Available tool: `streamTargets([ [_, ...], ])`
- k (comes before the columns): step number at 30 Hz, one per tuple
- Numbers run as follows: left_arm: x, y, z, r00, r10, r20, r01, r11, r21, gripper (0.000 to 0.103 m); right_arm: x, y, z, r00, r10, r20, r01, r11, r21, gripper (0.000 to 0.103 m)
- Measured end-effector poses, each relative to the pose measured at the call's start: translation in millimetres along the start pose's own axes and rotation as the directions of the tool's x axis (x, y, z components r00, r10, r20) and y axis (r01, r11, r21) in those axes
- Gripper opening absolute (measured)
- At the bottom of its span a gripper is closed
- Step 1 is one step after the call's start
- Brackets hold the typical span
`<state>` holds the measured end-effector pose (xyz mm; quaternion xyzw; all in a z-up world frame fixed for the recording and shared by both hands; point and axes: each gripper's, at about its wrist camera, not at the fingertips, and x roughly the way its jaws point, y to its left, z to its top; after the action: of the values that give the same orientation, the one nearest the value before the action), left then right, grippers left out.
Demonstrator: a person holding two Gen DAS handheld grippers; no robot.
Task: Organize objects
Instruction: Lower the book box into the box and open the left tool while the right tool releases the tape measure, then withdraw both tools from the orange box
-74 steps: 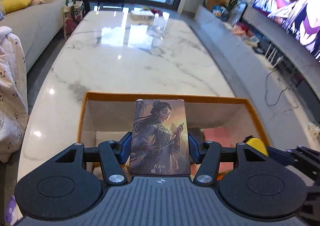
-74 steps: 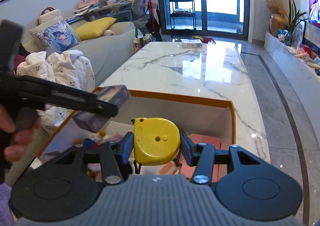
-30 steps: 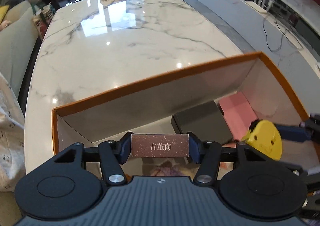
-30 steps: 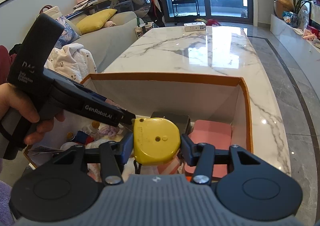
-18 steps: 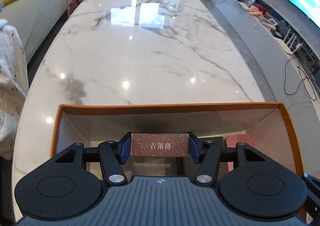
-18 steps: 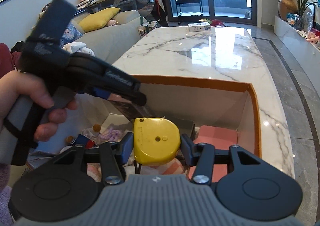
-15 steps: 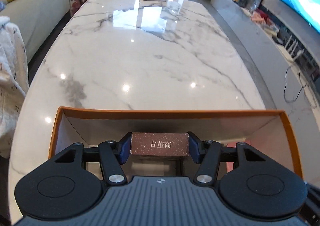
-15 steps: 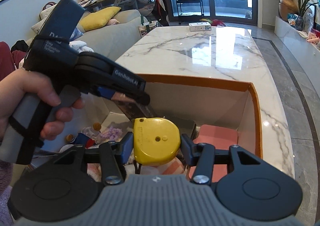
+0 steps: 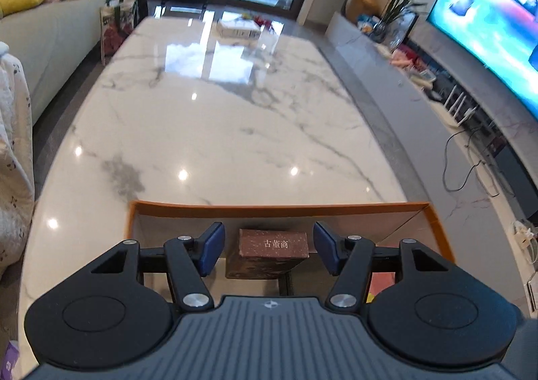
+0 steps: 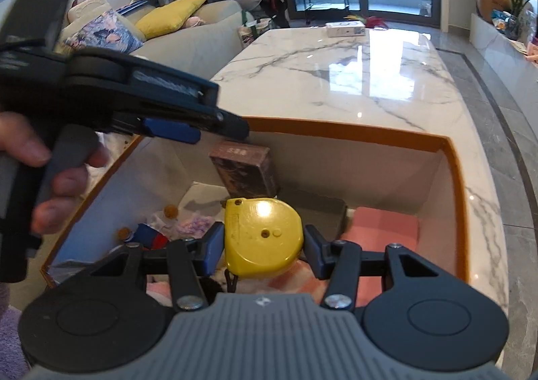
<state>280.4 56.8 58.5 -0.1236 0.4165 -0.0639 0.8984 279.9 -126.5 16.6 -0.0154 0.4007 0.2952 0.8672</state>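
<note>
The left gripper has let go: its blue pads, clamped a moment ago on the short ends of the small reddish-brown card box printed with three pale characters, now stand clear of it on both sides, and the jaws are opening with the box between them but untouched. The right wrist view shows that box dropped inside the large orange-rimmed cardboard box, standing tilted near the far wall on top of a dark grey flat item. So this piece counts as placed, and the left side is free for the next one. The right gripper is part-way closed and holds the yellow plastic tape measure by its sides, just above the box's contents; its placing seems not yet done. A person's hand wraps the left tool's handle at the left edge, blurred. The left gripper's own body hides most of the box floor in its view. Whether the card box rests stably or is mid-fall cannot be told. A pink flat block lies on the right, and small toys at near left are too jumbled to name. The white marble table stretches beyond.
</note>
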Motion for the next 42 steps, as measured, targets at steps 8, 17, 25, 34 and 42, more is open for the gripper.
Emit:
streamTargets([
  [8, -28.1, 18.3, -14.1, 0.999, -0.001, 0.042, 0.001, 1.0, 0.002, 0.069, 38.0, 9.9, 29.1, 0.995, 0.039, -0.097, -0.029, 0.995, 0.1, 0.052],
  [17, -36.0, 36.4, -20.8, 0.998, -0.008, 0.056, 0.009, 1.0, -0.01, 0.069, 72.6, 17.8, 32.2, 0.987, -0.03, -0.161, 0.063, 0.977, 0.206, 0.053],
  [25, -38.6, 47.8, -25.7, 0.998, 0.003, 0.062, -0.002, 1.0, -0.022, 0.069, 87.9, 22.2, 35.6, 0.98, -0.057, -0.193, 0.097, 0.974, 0.203, 0.053],
  [34, -47.2, 52.2, -32.1, 0.997, 0.013, 0.073, -0.011, 1.0, -0.023, 0.069, 71.7, 28.3, 41.0, 0.985, -0.067, -0.156, 0.092, 0.983, 0.16, 0.055],
  [42, -56.1, 53.5, -36.8, 0.997, 0.021, 0.078, -0.019, 1.0, -0.024, 0.069, 84.7, 25.5, 32.8, 0.973, -0.061, -0.225, 0.097, 0.983, 0.154, 0.029],
])
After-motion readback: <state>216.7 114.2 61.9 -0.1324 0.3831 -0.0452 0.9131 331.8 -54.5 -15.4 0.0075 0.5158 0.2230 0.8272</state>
